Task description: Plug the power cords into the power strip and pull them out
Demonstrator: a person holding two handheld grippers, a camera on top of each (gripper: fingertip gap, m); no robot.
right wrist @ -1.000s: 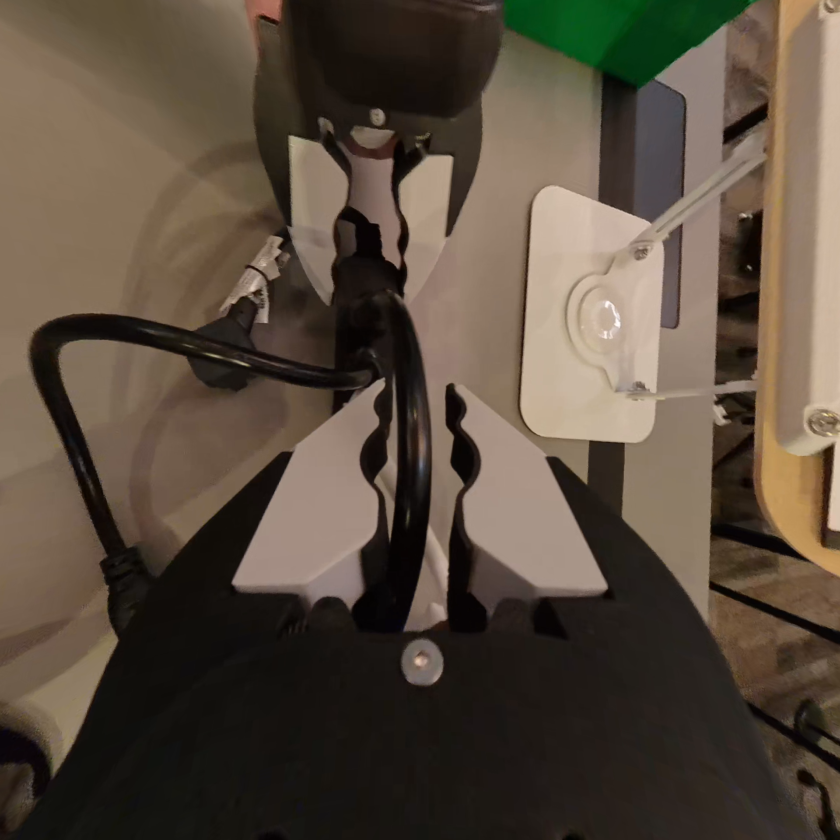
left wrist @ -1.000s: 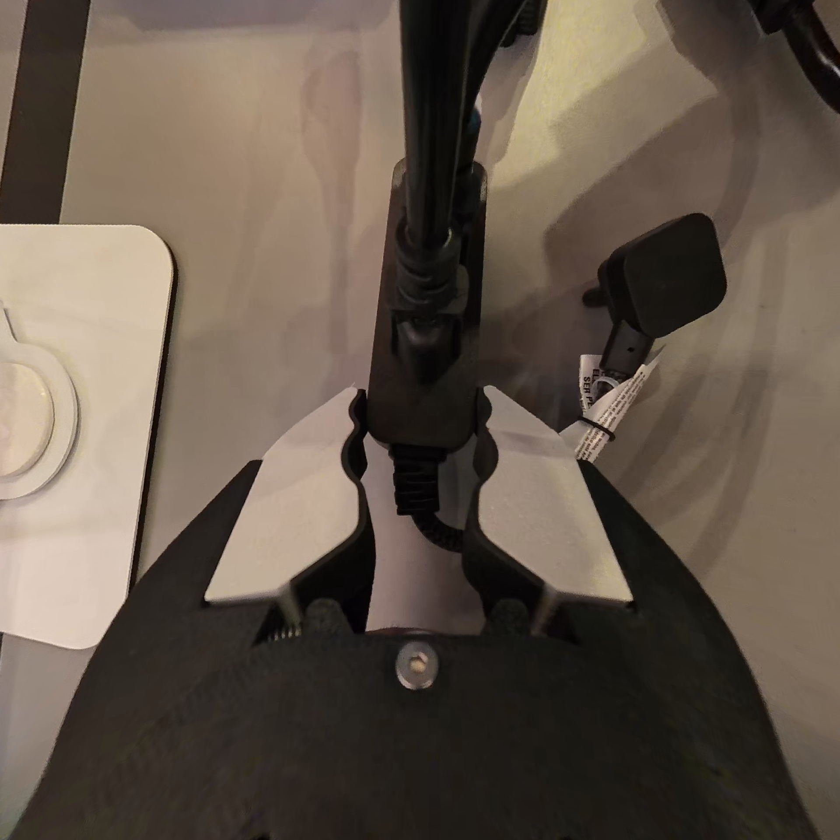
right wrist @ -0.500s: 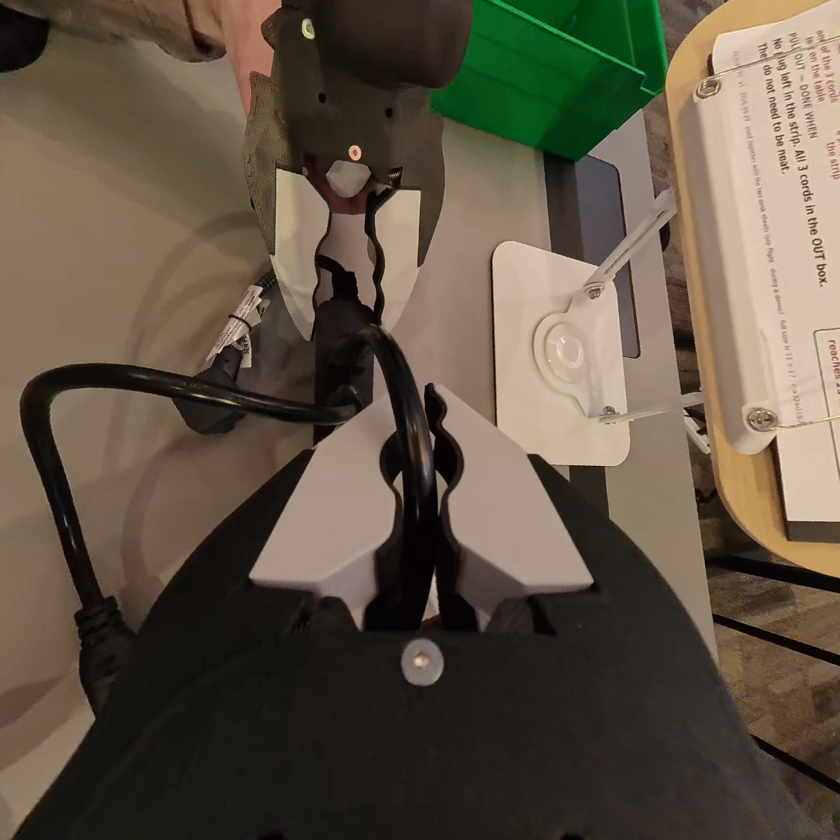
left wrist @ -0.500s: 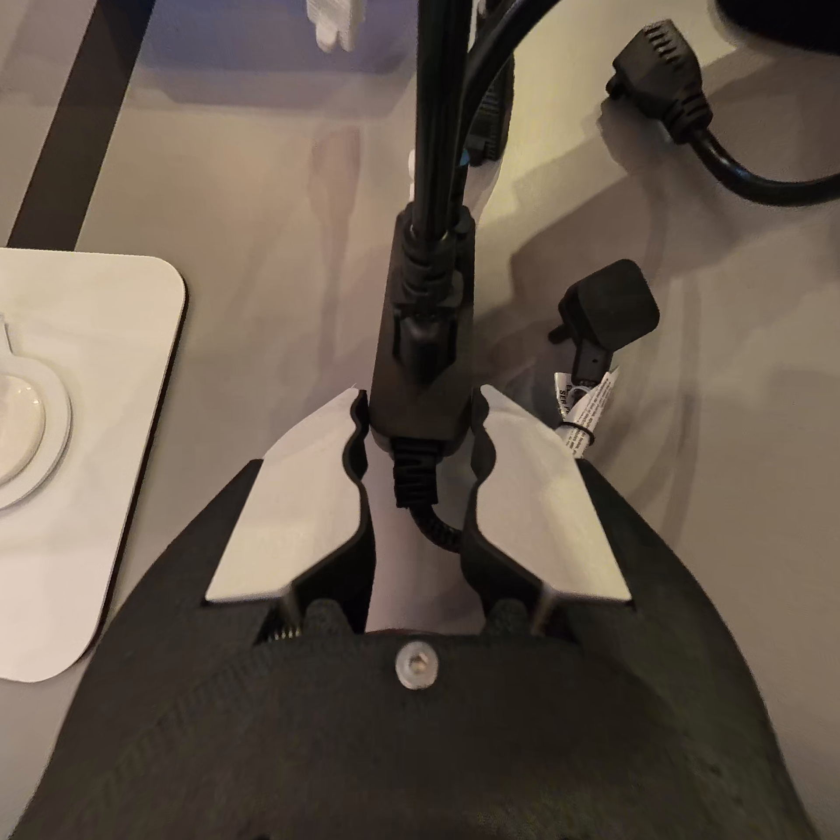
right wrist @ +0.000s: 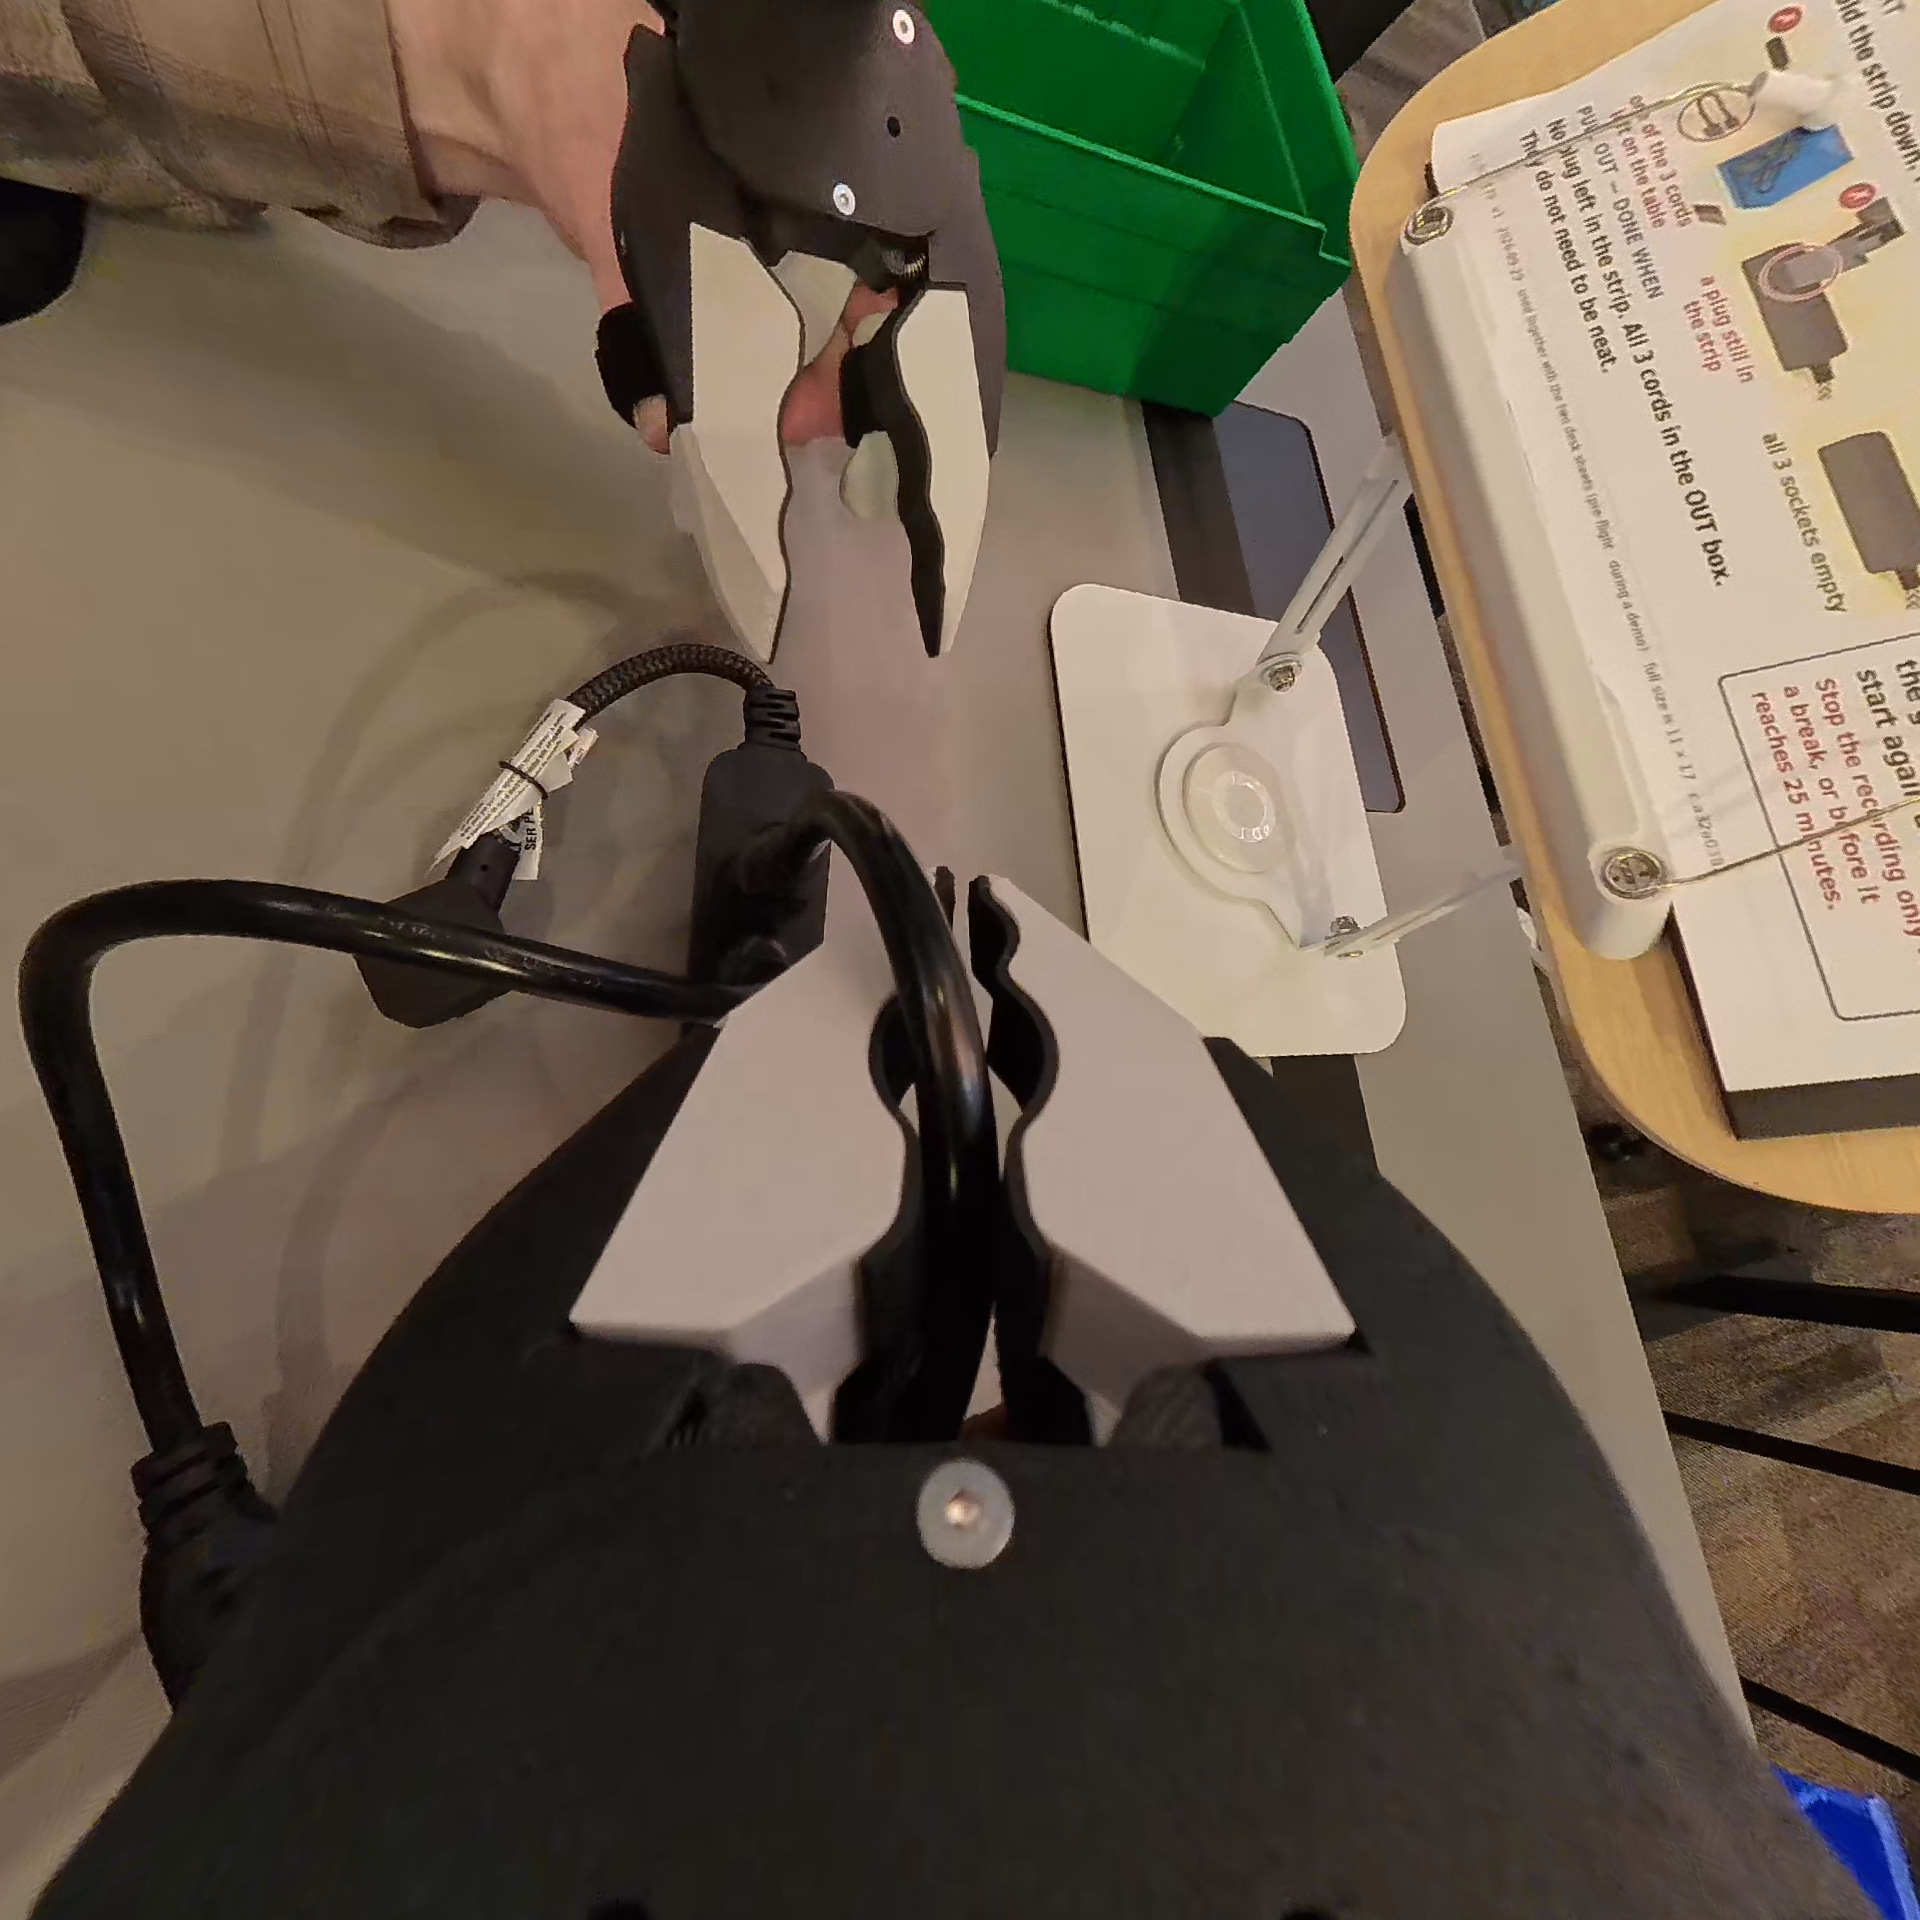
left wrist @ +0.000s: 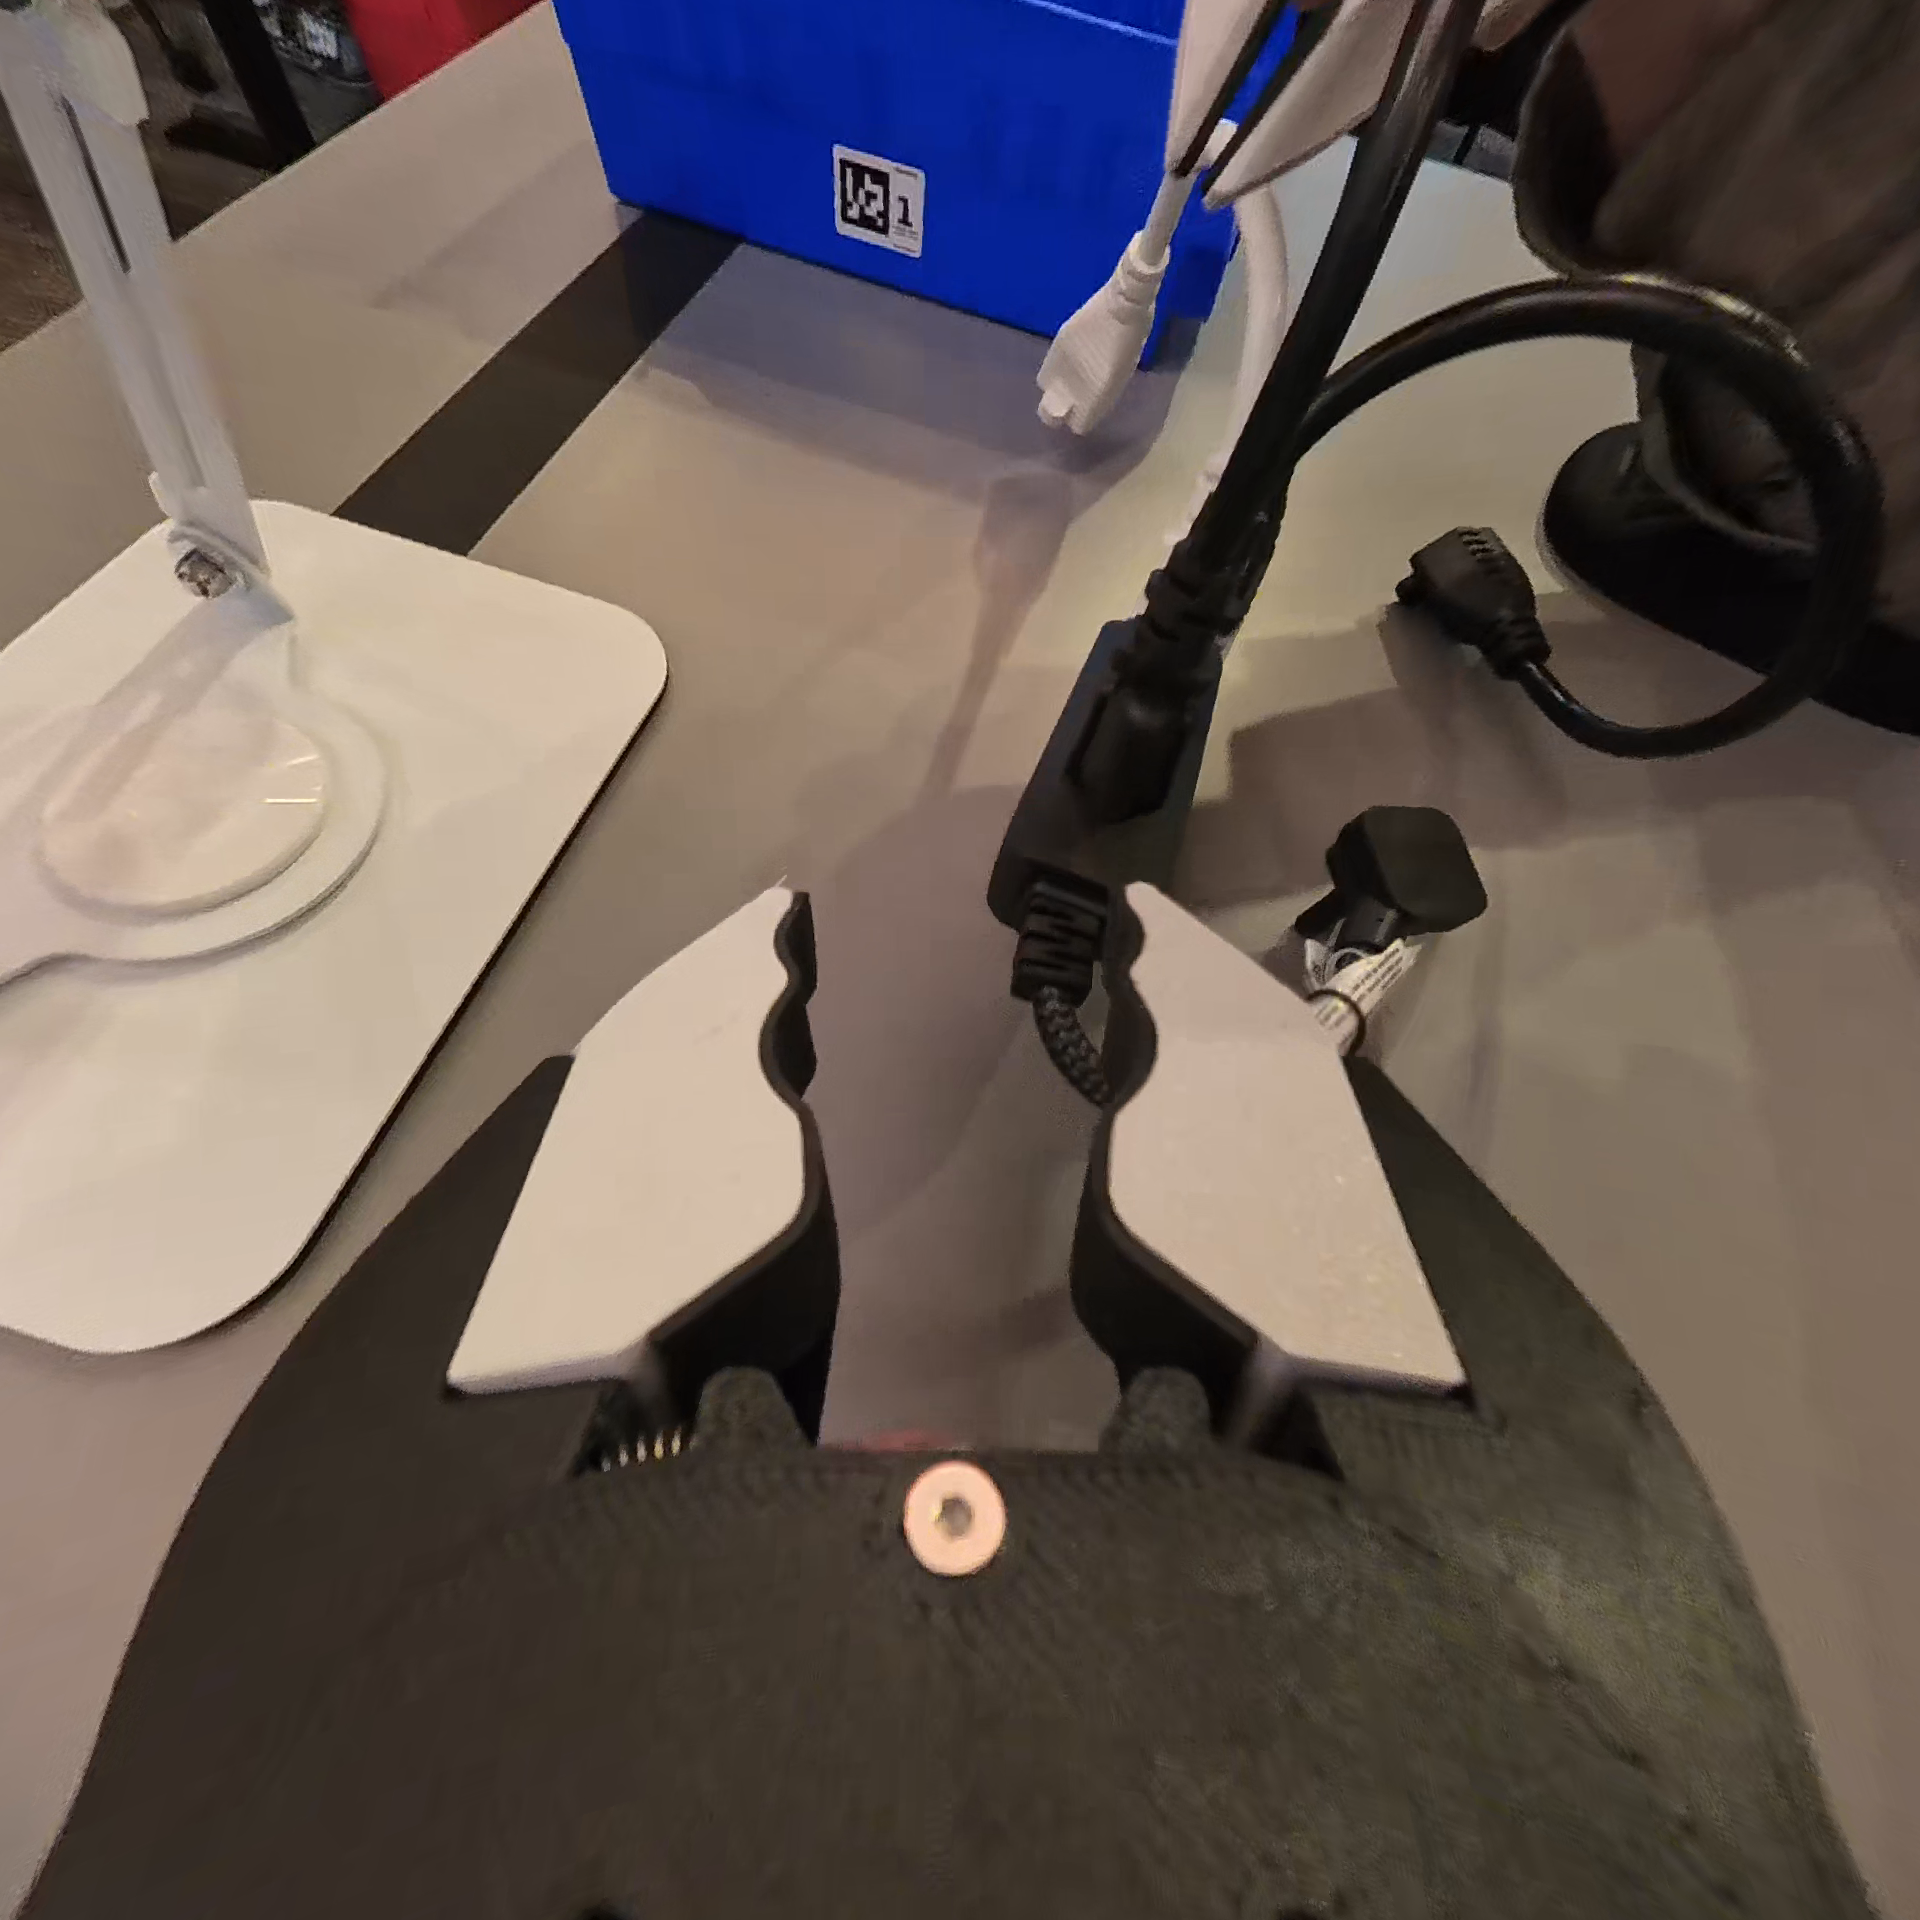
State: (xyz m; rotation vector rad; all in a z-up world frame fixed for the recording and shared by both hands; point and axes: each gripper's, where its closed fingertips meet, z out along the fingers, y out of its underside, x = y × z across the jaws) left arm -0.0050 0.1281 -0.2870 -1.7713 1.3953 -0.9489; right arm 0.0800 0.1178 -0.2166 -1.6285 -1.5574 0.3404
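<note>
Power strip [left wrist: 1107, 790], black, lies on the grey counter [left wrist: 831, 582] just ahead of the left tongs [left wrist: 961, 951], which gape wide and hold nothing; a black plug [left wrist: 1127, 727] sits in it. From the right wrist, the right tongs [right wrist: 961, 914] are clamped on a black power cord [right wrist: 951, 1049] arching from the strip.

Bare table [left wrist: 831, 582] lies open between the white stand base [left wrist: 343, 831] at left and the power strip [left wrist: 1117, 769]. Right of the strip, loose plugs [left wrist: 1403, 862] and looping black cord [left wrist: 1662, 343] crowd the way; a blue bin [left wrist: 790, 135] blocks the far side.
</note>
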